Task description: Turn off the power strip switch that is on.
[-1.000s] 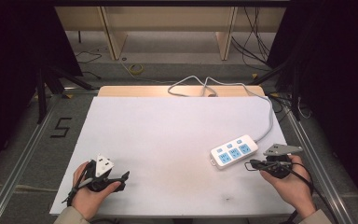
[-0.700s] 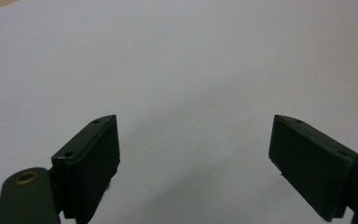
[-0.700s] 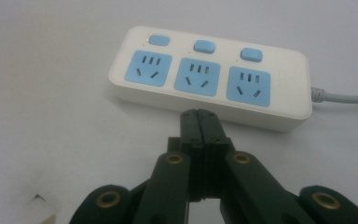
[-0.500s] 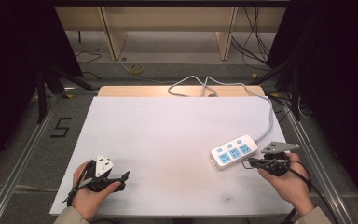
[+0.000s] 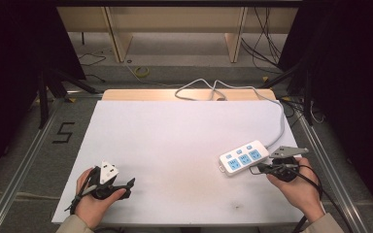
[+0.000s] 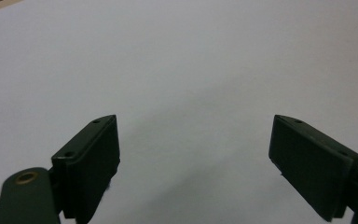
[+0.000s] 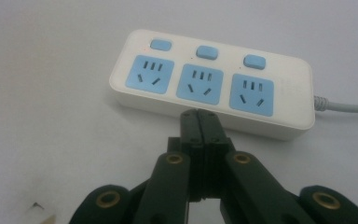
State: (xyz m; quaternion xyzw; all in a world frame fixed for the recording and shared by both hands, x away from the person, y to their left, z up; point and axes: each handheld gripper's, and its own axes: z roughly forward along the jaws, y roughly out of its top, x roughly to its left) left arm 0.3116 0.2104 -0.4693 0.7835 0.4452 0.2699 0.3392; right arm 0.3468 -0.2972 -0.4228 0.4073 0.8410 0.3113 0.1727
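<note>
A white power strip [image 5: 243, 157] with three blue sockets and three blue buttons lies at the right of the white table [image 5: 175, 136]. In the right gripper view the power strip [image 7: 214, 79] is just beyond my jaws. My right gripper [image 5: 256, 169] is shut on nothing, and the tips of the right gripper [image 7: 200, 114] are almost at the strip's near side wall. My left gripper [image 5: 126, 185] rests near the front left edge, held in a hand. In its own view the left gripper [image 6: 193, 154] is open over bare table.
The strip's grey cable [image 5: 278, 121] runs back along the right side and loops at the table's far edge [image 5: 209, 90]. A small white piece with dark dots [image 5: 108, 171] sits by the left hand; I cannot tell whether it belongs to the gripper.
My right gripper has edged a little left, closer to the power strip. The left hand and gripper have stayed put.
</note>
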